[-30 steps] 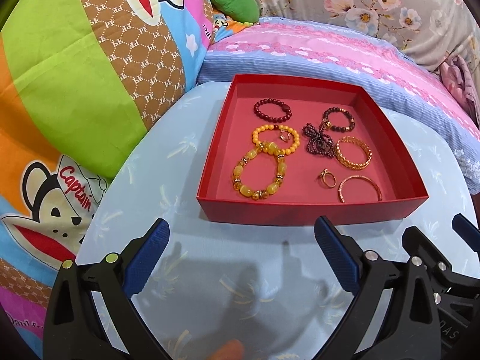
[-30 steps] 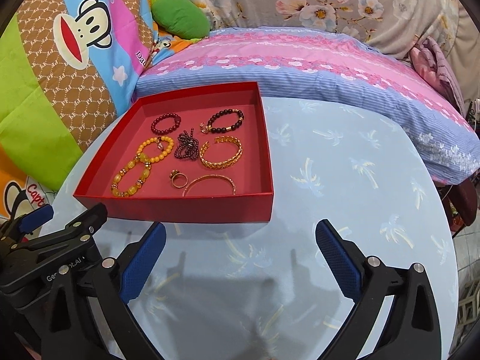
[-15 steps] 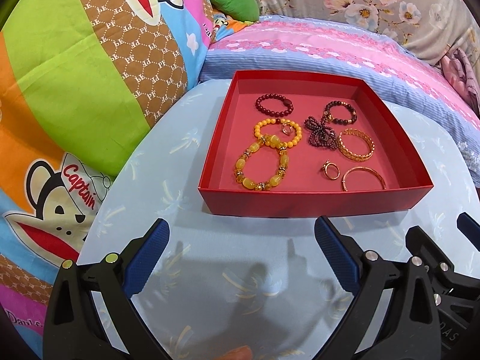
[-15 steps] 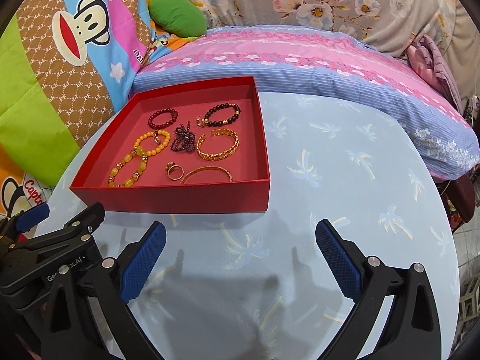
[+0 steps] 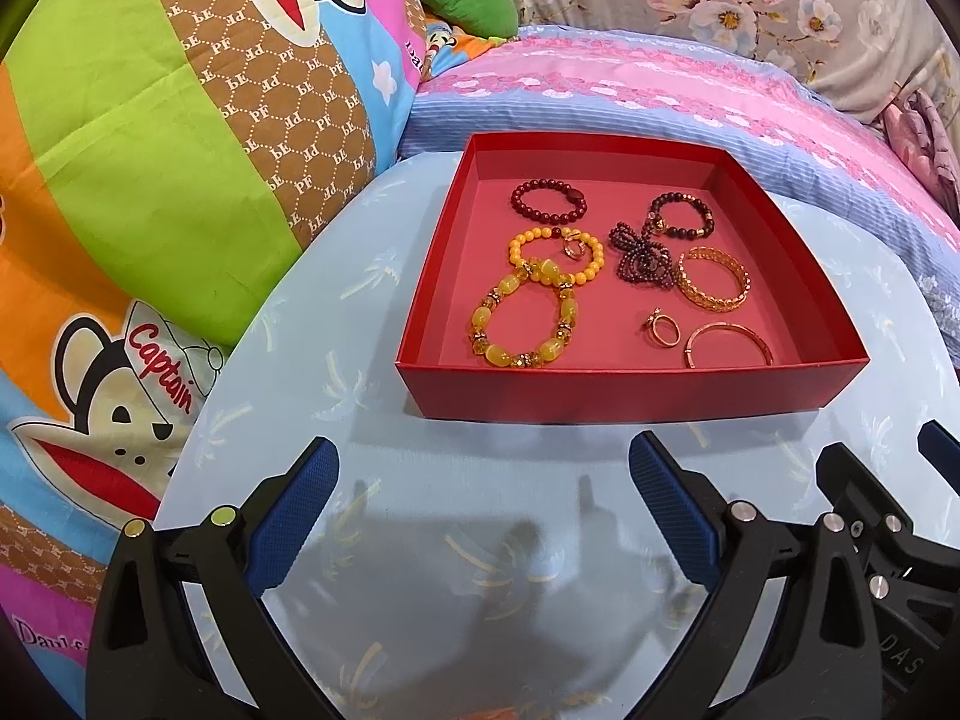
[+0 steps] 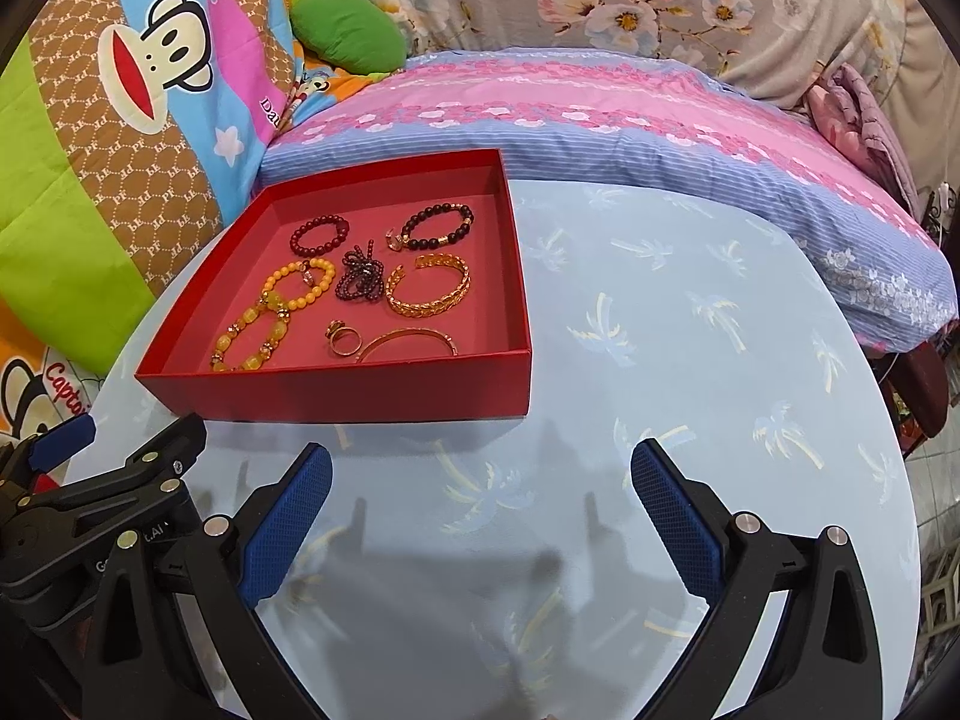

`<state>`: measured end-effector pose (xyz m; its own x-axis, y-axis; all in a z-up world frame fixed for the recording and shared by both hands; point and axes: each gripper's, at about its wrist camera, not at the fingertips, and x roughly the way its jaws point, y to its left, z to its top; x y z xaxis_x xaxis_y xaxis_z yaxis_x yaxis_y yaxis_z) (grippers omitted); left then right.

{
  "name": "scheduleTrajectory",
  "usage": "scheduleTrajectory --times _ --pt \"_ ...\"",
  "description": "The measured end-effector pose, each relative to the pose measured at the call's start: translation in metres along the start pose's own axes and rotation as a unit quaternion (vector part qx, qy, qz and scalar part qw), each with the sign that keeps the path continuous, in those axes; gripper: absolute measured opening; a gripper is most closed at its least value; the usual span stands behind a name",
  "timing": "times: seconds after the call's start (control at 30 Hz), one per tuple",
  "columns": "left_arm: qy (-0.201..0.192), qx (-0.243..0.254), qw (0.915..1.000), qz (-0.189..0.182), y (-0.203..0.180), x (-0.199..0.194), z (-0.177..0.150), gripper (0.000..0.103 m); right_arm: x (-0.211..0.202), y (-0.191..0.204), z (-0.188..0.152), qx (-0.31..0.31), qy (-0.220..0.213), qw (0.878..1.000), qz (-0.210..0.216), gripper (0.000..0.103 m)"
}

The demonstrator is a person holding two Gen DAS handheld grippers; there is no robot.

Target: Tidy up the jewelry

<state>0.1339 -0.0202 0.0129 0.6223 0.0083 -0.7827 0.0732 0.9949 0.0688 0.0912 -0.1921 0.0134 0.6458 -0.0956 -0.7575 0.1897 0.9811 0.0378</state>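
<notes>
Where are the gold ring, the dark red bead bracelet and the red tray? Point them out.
gold ring (image 5: 664,330), left wrist view, on its band.
dark red bead bracelet (image 5: 521,204), left wrist view, on its left beads.
red tray (image 6: 336,387), right wrist view, on its near wall.

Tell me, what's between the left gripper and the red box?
Nothing: only bare blue tablecloth lies between the open left gripper and the red box, as the left wrist view shows.

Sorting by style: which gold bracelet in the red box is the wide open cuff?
The chain-pattern gold cuff, lying beside the dark bead cluster. It is broad with a gap in its loop; the other gold one, the thin bangle by the front wall, is slim and plain.
</notes>
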Motion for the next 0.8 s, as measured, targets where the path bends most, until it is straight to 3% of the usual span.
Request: scheduleTrajectory --times 0.8 --pt "0.006 -0.014 0.9999 -0.001 0.0049 -0.0010 0.0001 0.093 -0.0005 -0.0002 -0.0005 -0.001 0.000 1.000 0.000 0.096"
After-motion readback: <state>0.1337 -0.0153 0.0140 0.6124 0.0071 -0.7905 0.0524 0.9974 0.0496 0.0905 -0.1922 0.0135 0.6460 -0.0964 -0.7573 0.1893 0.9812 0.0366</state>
